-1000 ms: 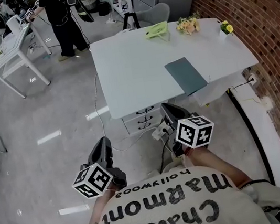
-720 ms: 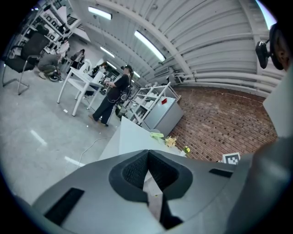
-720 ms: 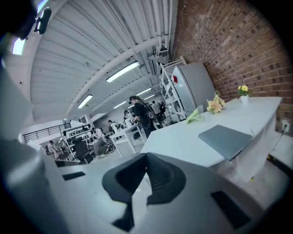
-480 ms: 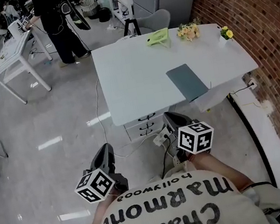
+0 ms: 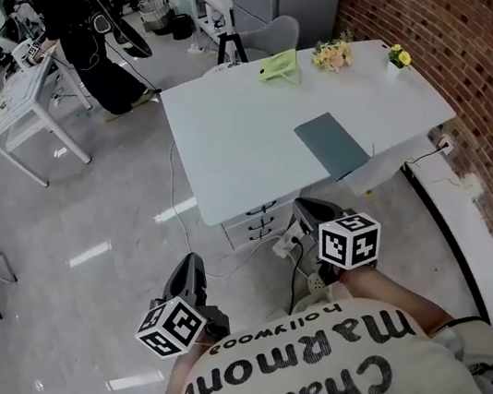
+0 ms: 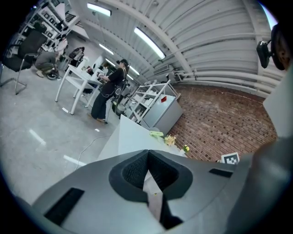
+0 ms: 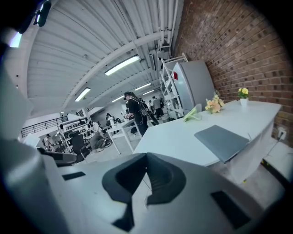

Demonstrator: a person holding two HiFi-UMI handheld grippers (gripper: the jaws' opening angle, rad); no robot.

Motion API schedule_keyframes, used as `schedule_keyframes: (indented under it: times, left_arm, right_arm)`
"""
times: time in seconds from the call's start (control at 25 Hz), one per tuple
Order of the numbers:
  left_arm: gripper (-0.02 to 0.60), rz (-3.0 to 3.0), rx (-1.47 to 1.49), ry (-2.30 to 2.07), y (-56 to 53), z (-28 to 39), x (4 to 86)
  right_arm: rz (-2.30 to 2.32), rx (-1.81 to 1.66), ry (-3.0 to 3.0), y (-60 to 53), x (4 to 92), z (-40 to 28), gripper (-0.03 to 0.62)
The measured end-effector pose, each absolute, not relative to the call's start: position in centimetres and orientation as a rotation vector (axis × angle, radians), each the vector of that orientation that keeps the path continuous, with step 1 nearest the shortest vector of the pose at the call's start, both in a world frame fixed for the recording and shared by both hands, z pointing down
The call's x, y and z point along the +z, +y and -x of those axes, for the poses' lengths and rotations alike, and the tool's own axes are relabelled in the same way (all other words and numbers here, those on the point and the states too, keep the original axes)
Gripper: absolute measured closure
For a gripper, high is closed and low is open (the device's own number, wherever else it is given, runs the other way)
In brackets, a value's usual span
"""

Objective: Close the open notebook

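A dark teal notebook [image 5: 332,144] lies flat on the white table [image 5: 236,137], its cover down, its near end at the table's front edge. The right gripper view shows the notebook [image 7: 223,141] ahead and to the right. Both grippers hang close to my body, well short of the table. My left gripper [image 5: 190,268] is over the floor, jaws together with nothing between them [image 6: 148,151]. My right gripper [image 5: 310,212] is near the drawer unit, shut and empty [image 7: 146,155].
A green object [image 5: 278,63], a flower bunch [image 5: 332,53] and a small vase of yellow flowers [image 5: 400,54] stand along the table's far edge. A drawer unit [image 5: 254,215] and cables sit under the table. A brick wall [image 5: 443,27] is at right. A person [image 5: 89,40] stands at back left.
Both grippers have stayed almost where they were, still shut. The person in black at the back has shifted left.
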State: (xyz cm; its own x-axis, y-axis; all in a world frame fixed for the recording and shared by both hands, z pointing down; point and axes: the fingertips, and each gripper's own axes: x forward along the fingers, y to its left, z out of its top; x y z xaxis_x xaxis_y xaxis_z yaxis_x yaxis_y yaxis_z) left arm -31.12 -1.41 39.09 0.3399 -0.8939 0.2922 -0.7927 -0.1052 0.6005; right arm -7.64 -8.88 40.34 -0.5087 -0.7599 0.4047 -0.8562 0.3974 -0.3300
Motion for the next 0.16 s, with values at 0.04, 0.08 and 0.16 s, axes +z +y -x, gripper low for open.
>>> schedule_keyframes:
  times: [0.04, 0.08, 0.16]
  left_arm:
    - [0.580, -1.915, -0.186, -1.475, -1.48, 31.11, 39.09]
    - [0.580, -1.914, -0.184, -1.474, -1.54, 31.11, 39.12]
    - [0.580, -1.912, -0.182, -1.472, -1.67, 31.11, 39.21]
  right_arm:
    - [-1.441, 0.754, -2.460, -8.93, 40.34, 7.62, 0.591]
    - [-1.441, 0.754, -2.457, -8.97, 40.35, 7.59, 0.591]
    - [-1.439, 0.755, -2.452, -9.04, 40.41, 7.53, 0.591]
